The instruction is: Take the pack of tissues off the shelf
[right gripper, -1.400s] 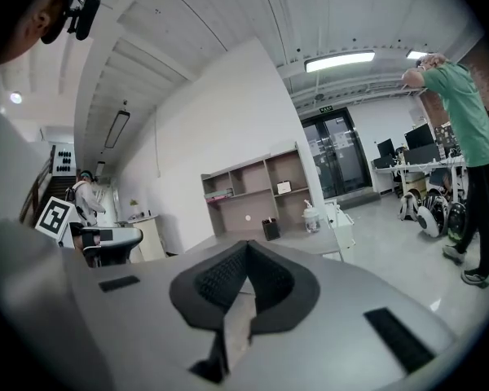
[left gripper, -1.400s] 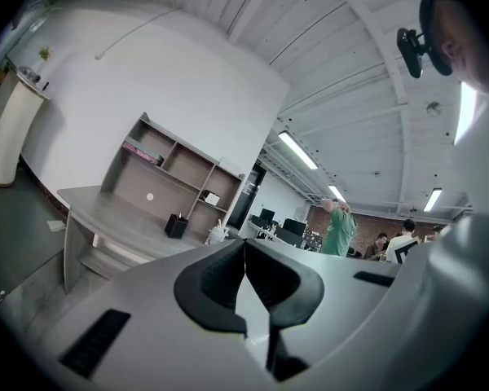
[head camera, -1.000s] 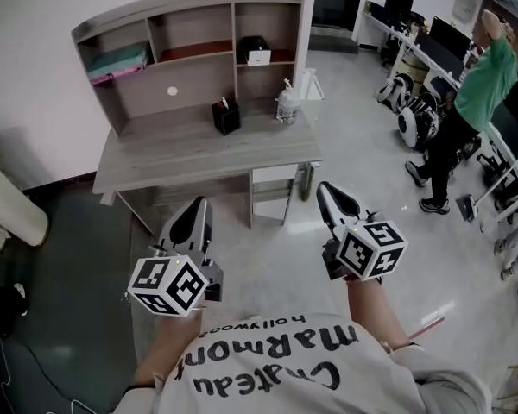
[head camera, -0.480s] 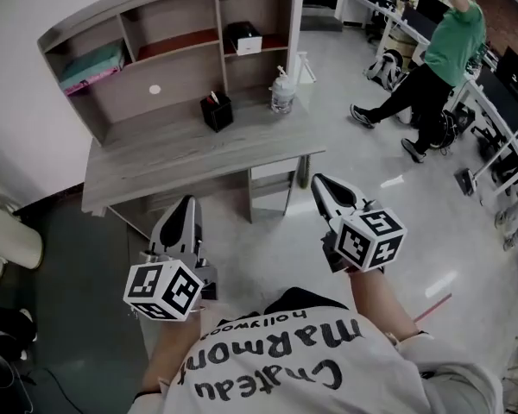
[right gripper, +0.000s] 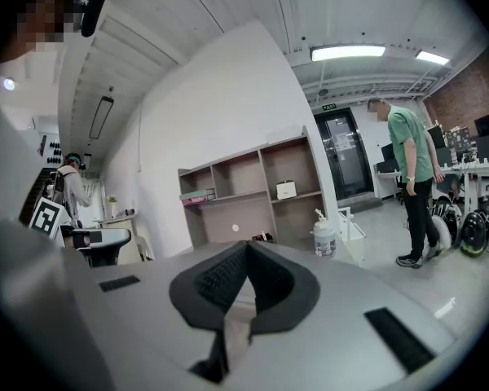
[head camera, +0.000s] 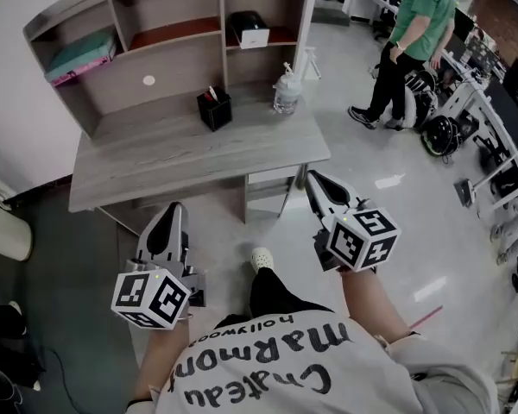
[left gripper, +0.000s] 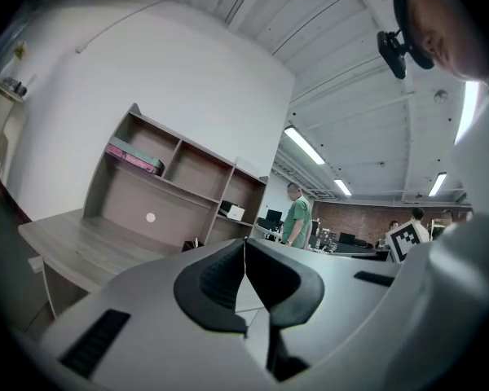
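A grey desk (head camera: 190,158) is topped by a shelf unit (head camera: 168,67). A black pen holder (head camera: 214,110) and a pump bottle (head camera: 286,96) are set on the desktop. A teal pack (head camera: 79,59) and a black box (head camera: 249,29) are kept in separate upper compartments.

Teal-and-pink pack of tissues (head camera: 80,57), grey woodgrain desk (head camera: 164,158).

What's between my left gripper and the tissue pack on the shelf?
Head view: only bare desk top between the left gripper and the tissue pack; the pen holder stands further right.
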The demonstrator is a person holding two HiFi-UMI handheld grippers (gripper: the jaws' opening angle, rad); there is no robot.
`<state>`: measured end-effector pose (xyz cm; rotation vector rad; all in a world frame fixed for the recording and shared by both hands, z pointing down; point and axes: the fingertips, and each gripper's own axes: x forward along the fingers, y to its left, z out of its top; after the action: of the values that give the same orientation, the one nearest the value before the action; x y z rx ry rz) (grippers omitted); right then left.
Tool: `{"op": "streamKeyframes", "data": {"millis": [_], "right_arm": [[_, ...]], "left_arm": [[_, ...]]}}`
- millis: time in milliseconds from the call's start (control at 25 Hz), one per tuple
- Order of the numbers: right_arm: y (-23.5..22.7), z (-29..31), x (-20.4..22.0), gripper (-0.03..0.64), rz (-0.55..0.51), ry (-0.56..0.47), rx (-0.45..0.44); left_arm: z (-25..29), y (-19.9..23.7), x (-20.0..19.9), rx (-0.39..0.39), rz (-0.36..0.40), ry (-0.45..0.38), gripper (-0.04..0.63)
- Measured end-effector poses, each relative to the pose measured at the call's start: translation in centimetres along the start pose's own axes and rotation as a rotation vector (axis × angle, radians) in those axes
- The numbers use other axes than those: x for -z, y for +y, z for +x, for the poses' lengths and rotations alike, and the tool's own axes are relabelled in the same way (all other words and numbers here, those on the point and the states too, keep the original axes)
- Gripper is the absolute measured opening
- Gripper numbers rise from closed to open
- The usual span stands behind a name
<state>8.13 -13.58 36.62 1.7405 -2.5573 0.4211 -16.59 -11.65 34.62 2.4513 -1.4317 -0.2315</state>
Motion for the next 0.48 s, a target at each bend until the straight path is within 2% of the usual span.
{"op": "streamKeyframes", "data": {"millis": [200,480], "right_arm": [[-2.7,4.5,-2.6,0.009,0.004,-0.043,-0.020],[-6.7,12.9,-5.6,0.010,0.031,-0.043,-0.069]], "left_arm": [[3.8,2.2,-1.8,-0.040,-0.001,-0.034,0.018],[11.2,4.6,-4.2,-0.092,0.019,-0.065,0.018]]}}
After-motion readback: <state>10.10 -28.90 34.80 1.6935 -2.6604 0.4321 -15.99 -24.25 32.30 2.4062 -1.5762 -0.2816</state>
